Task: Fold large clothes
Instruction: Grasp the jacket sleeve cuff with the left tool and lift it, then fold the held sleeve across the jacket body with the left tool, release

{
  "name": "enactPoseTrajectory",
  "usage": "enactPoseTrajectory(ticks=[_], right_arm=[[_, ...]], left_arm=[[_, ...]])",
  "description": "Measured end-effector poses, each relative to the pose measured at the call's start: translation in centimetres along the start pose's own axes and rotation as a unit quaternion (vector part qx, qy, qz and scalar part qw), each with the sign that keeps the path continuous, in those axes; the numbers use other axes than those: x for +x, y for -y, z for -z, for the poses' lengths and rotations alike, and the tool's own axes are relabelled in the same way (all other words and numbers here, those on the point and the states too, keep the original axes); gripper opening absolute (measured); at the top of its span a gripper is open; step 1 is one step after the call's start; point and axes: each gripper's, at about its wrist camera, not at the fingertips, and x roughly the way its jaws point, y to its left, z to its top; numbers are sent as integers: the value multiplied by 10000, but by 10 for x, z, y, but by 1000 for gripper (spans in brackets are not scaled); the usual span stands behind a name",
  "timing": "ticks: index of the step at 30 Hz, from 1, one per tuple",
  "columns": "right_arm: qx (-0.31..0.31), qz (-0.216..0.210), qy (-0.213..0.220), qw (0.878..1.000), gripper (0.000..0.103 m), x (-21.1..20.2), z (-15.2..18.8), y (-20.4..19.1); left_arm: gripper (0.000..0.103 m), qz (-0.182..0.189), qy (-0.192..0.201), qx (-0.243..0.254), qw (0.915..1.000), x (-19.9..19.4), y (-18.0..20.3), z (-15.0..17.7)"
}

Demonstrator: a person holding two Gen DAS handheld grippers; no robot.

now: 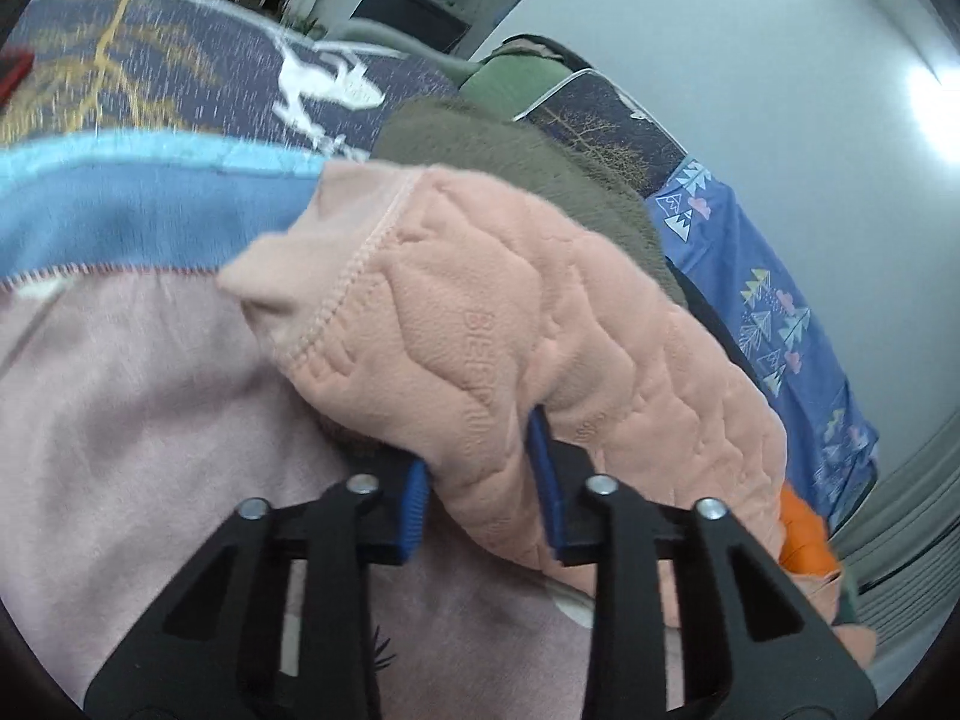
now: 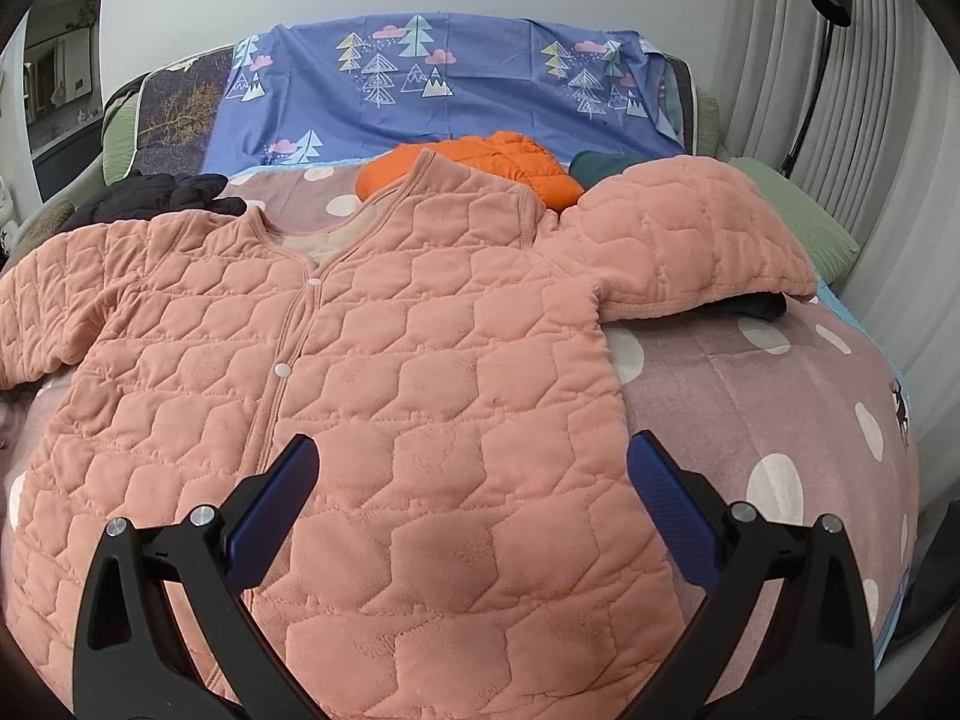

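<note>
My left claw [image 1: 483,480] is clamped on the sleeve [image 1: 510,324] of the pink quilted jacket [image 2: 360,396]; the blue pads [image 1: 414,504] press the fabric from both sides, and the cuff end rises past the fingertips, away from me. Under the sleeve lies the pink blanket [image 1: 120,450] on the bed. Beyond the sleeve: a brown fleece garment [image 1: 510,150], then a dark printed cover [image 1: 180,72] with gold branches and a white figure.

My right claw [image 2: 474,480] stands wide apart and holds nothing. It sits above the lower front of the jacket, the hem region directly between and below the fingers [image 2: 666,492]. The jacket lies front-up and spread flat on the bed, snapped shut down the middle, collar pointing away from me.

Only the right view shows the whole jacket: one sleeve [image 2: 690,240] is folded over a dark item on the right; the other runs off to the left edge. Past the collar lie an orange puffy garment [image 2: 480,162] and a black garment [image 2: 156,192], then a blue tree-print sheet [image 2: 450,78] at the back. Curtains [image 2: 840,90] hang at far right.

Only the left view shows the grip itself.
</note>
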Motion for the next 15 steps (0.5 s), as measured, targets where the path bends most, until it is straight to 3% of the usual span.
enactPoseTrajectory(ticks=[3,7,12,15], right_arm=[[-3,-69,42,10000,102,-1,-1,1],[82,-176,81,9998,102,-1,-1,8],[313,-315,120,9989,102,-4,1,23],[420,-307,199,9984,102,-8,3,36]], left_arm=[[16,-92,291,367,9989,-26,21,-3],[13,254,719,800,9939,-66,65,-12],[11,619,917,1564,9815,-90,144,-14],[11,701,1007,2283,9658,-97,208,-1]])
